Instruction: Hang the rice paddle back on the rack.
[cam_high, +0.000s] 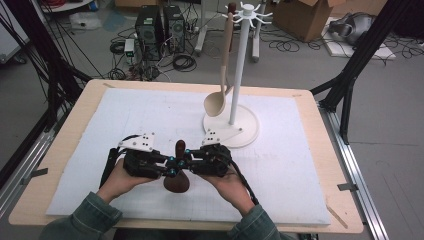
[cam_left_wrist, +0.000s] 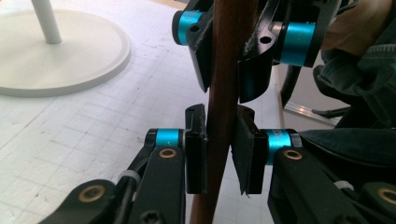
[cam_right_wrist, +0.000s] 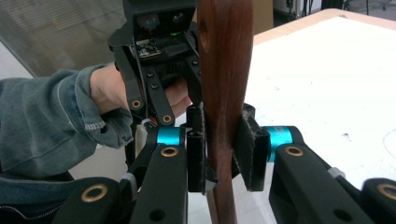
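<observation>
L gripper (cam_high: 169, 167) comes in from the left over the white mat (cam_high: 125, 115), held in the person's left hand (cam_high: 117, 180); its jaws point toward the table centre. In the left gripper view, its pads sit on either side of the dark wooden spoon (cam_left_wrist: 224, 93)'s handle: left pad touching or v. near, right pad w/ a thin gap showing, so can't tell if it's truly clamped. Spoon sits between the two grippers, near the front middle of the mat, handle up and bowl low near the mat.

R gripper (cam_high: 186, 161), in the right hand (cam_high: 227, 182), meets it from the other side. In the right gripper view, both pads press the handle, narrow opening, gripping it.

Further back-right: white rack (cam_high: 239, 65) on a round base, a pale wooden spoon (cam_high: 220, 95) hanging from it.
</observation>
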